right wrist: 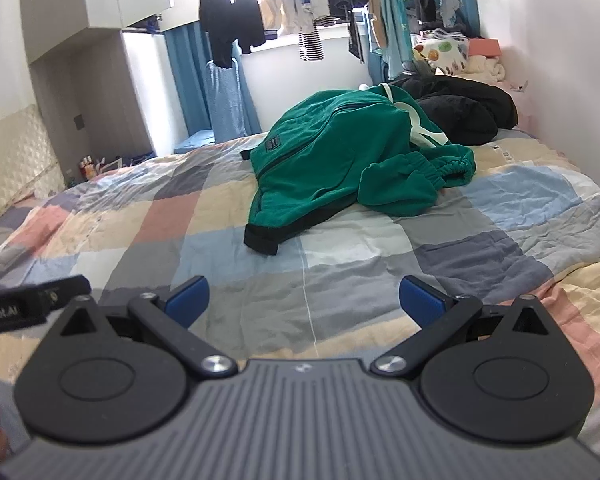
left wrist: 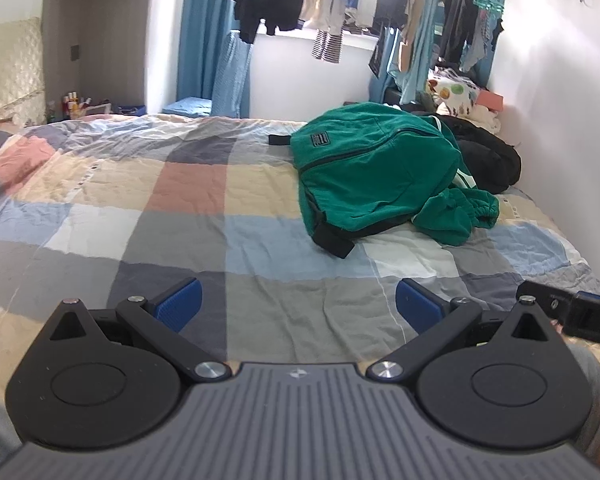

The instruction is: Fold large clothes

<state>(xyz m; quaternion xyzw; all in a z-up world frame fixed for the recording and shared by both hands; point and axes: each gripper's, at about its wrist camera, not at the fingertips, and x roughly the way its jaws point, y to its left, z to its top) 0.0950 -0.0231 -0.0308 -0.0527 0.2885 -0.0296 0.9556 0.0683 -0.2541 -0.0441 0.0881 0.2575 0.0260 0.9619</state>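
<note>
Lettering is picked out first: "DA" in white on the dark bar (left wrist: pixel 572 312) at the right edge of the left wrist view, and "ebot.AI" on the matching bar (right wrist: pixel 24 300) at the left edge of the right wrist view. A small dark patch (left wrist: pixel 319 139) is seen on the green jacket (left wrist: pixel 376 172), its print too small to be read.

Now the count: one green jacket, one black garment (left wrist: pixel 488 156) heaped just behind it, two grippers. The jacket (right wrist: pixel 332 160) is found crumpled, with a black hem and white trim, toward the far right corner of the bed (left wrist: pixel 140 208), close to the wall-side edge. A checked cover is spread over the bed (right wrist: pixel 500 220).

The left gripper (left wrist: pixel 299 297) is held wide, nothing between its blue pads (left wrist: pixel 180 300), over the bed's near edge. The right gripper (right wrist: pixel 304 296) is likewise spread wide and bare, well short of the jacket.
</note>
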